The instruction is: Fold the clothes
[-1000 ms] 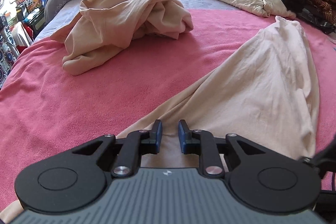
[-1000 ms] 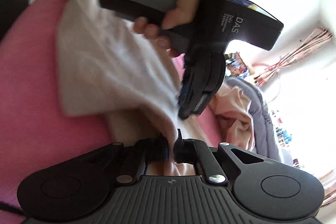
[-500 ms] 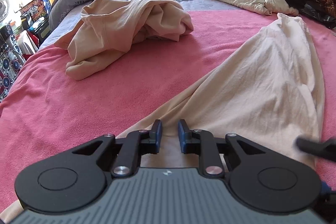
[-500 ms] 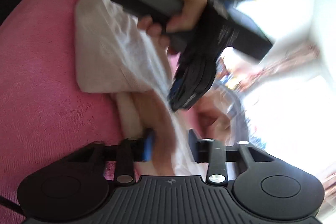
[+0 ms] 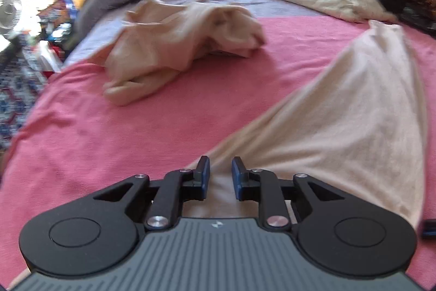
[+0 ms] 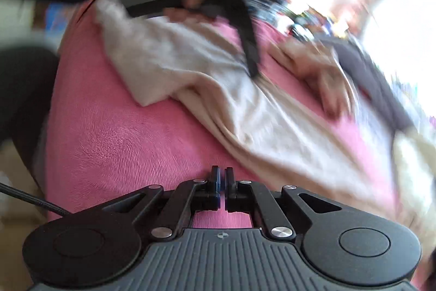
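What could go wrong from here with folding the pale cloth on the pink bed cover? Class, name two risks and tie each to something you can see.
1. The left gripper has its jaws opening around a bunched corner of the pale cloth; the corner may slip free.
2. The right gripper is shut on nothing over the pink cover, so the cloth's long side lies loose and could fold crooked.

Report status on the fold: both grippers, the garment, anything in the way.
Left gripper jaws opening, cream garment between them. Right gripper shut, empty, over pink blanket. Garment stretched flat. Crumpled tan garment lies apart, not obstructing.
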Demonstrator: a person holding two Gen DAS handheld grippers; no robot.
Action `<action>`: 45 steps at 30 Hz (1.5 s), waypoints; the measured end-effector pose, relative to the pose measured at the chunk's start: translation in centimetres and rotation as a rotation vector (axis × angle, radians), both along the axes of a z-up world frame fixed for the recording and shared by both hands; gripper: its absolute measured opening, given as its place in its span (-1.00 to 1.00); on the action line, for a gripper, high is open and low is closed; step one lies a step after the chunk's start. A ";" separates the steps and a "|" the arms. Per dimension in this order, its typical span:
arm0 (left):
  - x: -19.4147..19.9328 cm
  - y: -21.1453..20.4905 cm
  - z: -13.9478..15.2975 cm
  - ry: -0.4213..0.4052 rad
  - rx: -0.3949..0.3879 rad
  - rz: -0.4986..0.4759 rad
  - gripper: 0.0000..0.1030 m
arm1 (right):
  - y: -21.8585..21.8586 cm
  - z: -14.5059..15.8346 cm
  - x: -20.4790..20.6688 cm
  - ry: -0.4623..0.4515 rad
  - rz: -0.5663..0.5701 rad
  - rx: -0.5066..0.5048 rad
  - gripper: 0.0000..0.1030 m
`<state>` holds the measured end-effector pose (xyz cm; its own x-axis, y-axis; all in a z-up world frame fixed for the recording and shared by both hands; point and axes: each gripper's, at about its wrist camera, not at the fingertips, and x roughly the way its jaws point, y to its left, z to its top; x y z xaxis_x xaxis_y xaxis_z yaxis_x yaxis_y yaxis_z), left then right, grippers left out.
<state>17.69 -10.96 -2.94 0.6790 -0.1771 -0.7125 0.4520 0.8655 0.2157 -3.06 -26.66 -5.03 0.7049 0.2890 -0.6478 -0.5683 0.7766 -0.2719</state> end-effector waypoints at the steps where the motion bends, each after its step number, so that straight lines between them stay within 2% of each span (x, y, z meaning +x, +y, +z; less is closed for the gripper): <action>1: -0.3 0.1 0.7 -0.053 0.007 0.029 -0.42 | -1.7 0.3 0.3 0.013 -0.077 0.094 -0.73; 2: -0.8 0.1 1.5 -0.097 -0.012 0.016 -0.42 | -3.5 0.6 0.2 0.022 -0.163 0.188 -0.65; 3: -1.3 -0.2 2.3 -0.118 -0.052 -0.032 -0.42 | -5.4 0.8 0.4 0.027 -0.254 0.285 -0.54; 4: -1.7 -0.9 2.8 -0.114 -0.099 -0.103 -0.40 | -7.2 0.9 0.8 0.030 -0.349 0.385 -0.54; 6: -2.4 -2.9 3.3 -0.081 -0.177 -0.256 -0.22 | -11.8 0.5 2.0 0.050 -0.548 0.655 -0.53; 8: -2.7 -5.9 2.0 -0.012 -0.200 -0.376 -0.19 | -15.1 -0.3 2.6 0.057 -0.682 0.864 -0.53; 10: -2.4 -8.5 -0.1 0.085 -0.179 -0.462 -0.19 | -17.1 -1.2 4.4 0.064 -0.781 0.956 -0.49; 11: -2.3 -9.3 -1.1 0.111 -0.152 -0.475 -0.19 | -17.6 -1.5 4.9 0.076 -0.805 0.981 -0.49; 12: -2.2 -9.9 -1.9 0.126 -0.124 -0.477 -0.19 | -17.8 -1.7 5.5 0.090 -0.817 0.990 -0.49; 14: -1.8 -10.0 -2.2 0.144 -0.129 -0.460 -0.16 | -17.7 -2.0 7.0 0.117 -0.826 0.980 -0.44; 16: -0.9 -9.7 -1.8 0.186 -0.133 -0.408 -0.06 | -17.5 -2.2 7.0 0.132 -0.859 0.944 -0.22; 18: -0.1 -9.2 -1.5 0.226 -0.133 -0.335 -0.05 | -17.9 -2.3 6.7 0.137 -0.930 0.928 -0.16; 20: 1.0 -8.8 -1.3 0.277 -0.138 -0.262 -0.05 | -18.4 -2.5 7.8 0.148 -0.995 0.967 0.00; 21: 1.5 -8.6 -1.3 0.297 -0.137 -0.230 -0.06 | -18.6 -3.0 8.5 0.163 -1.024 1.009 0.15; 22: 1.9 -8.7 -1.3 0.312 -0.130 -0.207 -0.06 | -18.8 -3.3 9.4 0.180 -1.045 1.040 0.22; 23: 2.4 -8.7 -1.3 0.329 -0.123 -0.187 -0.06 | -18.9 -3.5 10.2 0.198 -1.061 1.062 0.22; 24: 2.8 -8.8 -1.4 0.342 -0.118 -0.172 -0.06 | -19.0 -3.7 11.1 0.216 -1.078 1.085 0.01; 25: 3.1 -9.0 -1.6 0.353 -0.113 -0.161 -0.06 | -19.3 -3.8 11.8 0.245 -1.099 1.105 -0.63; 26: 3.4 -9.2 -1.7 0.364 -0.109 -0.150 -0.06 | -19.7 -4.0 12.4 0.282 -1.123 1.122 -0.91; 29: 3.5 -9.8 -1.8 0.369 -0.070 -0.163 -0.05 | -21.0 -3.8 11.9 0.282 -1.206 1.177 -0.89; 31: 3.7 -9.9 -1.8 0.378 -0.063 -0.164 -0.05 | -22.2 -2.8 10.2 0.212 -1.309 1.140 -0.91; 33: 3.9 -9.9 -1.8 0.389 -0.063 -0.160 -0.06 | -24.0 -2.7 8.5 0.163 -1.408 1.172 -0.91; 36: 3.9 -10.7 -0.9 0.399 -0.046 -0.144 -0.14 | -25.5 -2.7 8.2 0.181 -1.410 1.128 -0.83; 38: 3.2 -11.8 0.5 0.373 -0.053 -0.182 -0.16 | -26.1 -1.8 8.8 0.148 -1.378 1.012 -0.79; 39: 2.7 -12.5 1.2 0.349 -0.072 -0.227 -0.16 | -26.4 -1.1 9.2 0.119 -1.361 0.933 -0.71; 40: 2.0 -13.3 1.8 0.331 -0.085 -0.273 -0.15 | -26.7 -0.4 9.7 0.093 -1.351 0.865 -0.44; 41: 1.3 -14.3 2.3 0.326 -0.093 -0.329 -0.13 | -27.3 0.0 10.2 0.070 -1.342 0.813 -0.31; 42: 0.6 -15.5 2.4 0.328 -0.097 -0.387 -0.12 | -28.1 0.2 10.6 0.054 -1.340 0.792 -0.18; 45: -1.6 -19.0 1.8 0.326 -0.076 -0.542 -0.10 | -30.9 0.2 12.3 0.031 -1.341 0.767 -0.17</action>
